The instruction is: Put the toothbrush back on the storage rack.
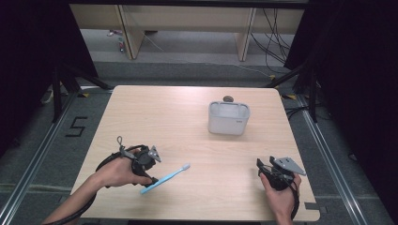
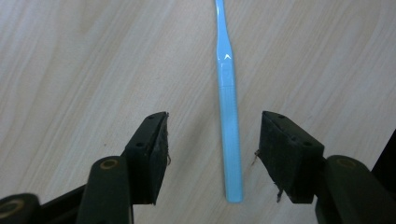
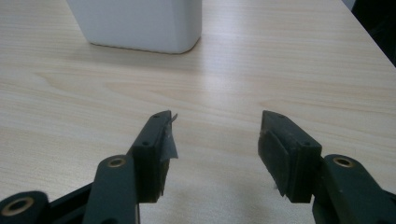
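- The left gripper [image 2: 212,156] is hovering with its jaws spread around the handle end of the blue toothbrush [image 2: 229,121] — pads not touching it.
- The toothbrush is lying flat on the table [image 1: 187,122], at about seven o'clock from the white bin [image 1: 228,118], bristle end pointing toward two o'clock.
- The handle is sitting closer to the right pad, so an uneven squeeze could be nudging it sideways or spinning it out.
- It is thin and lying flush — the pads might be scraping the wood and sliding over it.
- The right gripper [image 3: 212,154] is waiting spread and empty, facing the bin; swinging forward carelessly, it could be knocking it.
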The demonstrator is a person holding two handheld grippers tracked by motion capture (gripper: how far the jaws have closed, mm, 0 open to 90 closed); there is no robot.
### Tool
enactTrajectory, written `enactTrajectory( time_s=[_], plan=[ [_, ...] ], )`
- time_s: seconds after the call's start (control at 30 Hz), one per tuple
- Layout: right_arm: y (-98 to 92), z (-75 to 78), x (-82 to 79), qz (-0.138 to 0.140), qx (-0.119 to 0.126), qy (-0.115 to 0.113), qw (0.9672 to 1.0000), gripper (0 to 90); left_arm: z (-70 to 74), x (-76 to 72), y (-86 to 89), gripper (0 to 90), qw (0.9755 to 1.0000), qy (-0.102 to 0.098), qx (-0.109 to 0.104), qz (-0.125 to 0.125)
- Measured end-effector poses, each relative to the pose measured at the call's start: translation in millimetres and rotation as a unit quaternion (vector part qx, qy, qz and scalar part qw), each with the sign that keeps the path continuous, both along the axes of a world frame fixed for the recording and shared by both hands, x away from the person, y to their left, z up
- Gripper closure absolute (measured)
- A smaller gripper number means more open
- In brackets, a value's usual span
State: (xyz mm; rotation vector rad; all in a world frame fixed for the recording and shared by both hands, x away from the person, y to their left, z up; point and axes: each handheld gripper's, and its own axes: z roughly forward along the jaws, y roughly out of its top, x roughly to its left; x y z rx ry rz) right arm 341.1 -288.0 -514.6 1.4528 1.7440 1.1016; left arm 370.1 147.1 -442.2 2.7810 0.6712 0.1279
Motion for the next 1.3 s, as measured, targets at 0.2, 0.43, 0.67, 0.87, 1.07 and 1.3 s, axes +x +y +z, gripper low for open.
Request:
enactTrajectory(
  time_s=[0.2, 0.43, 0.67, 0.87, 1.07, 1.3],
  plan=[
    [-0.3, 1.9, -1.1, -0.001, -0.013, 0.009, 0.9999, 45.3, 0.3, 6.2, -15.1, 45.3, 0.9988, 0.023, 0.042, -0.010],
    [-0.6, 1.5, -0.4, 0.000, -0.016, 0.012, 0.9998, 44.9, -14.8, 12.9, -34.8, 51.5, 0.9948, 0.066, 0.078, 0.003],
    [0.5, 1.6, -0.3, 0.006, -0.007, 0.019, 0.9998, 44.9, -23.3, 16.0, -39.4, 57.1, 0.9940, 0.065, 0.088, -0.002],
    [0.9, 1.6, -0.2, 0.006, -0.006, 0.021, 0.9997, 44.9, -29.3, 17.3, -40.2, 60.0, 0.9931, 0.069, 0.094, -0.007],
    [2.2, 1.5, -0.6, 0.002, 0.002, 0.023, 0.9997, 44.9, -33.1, 17.9, -43.3, 61.1, 0.9925, 0.072, 0.099, -0.005],
    [1.5, 1.5, -0.2, 0.001, -0.005, 0.022, 0.9997, 44.9, -34.3, 17.8, -44.1, 62.3, 0.9926, 0.072, 0.097, -0.007]
  ],
)
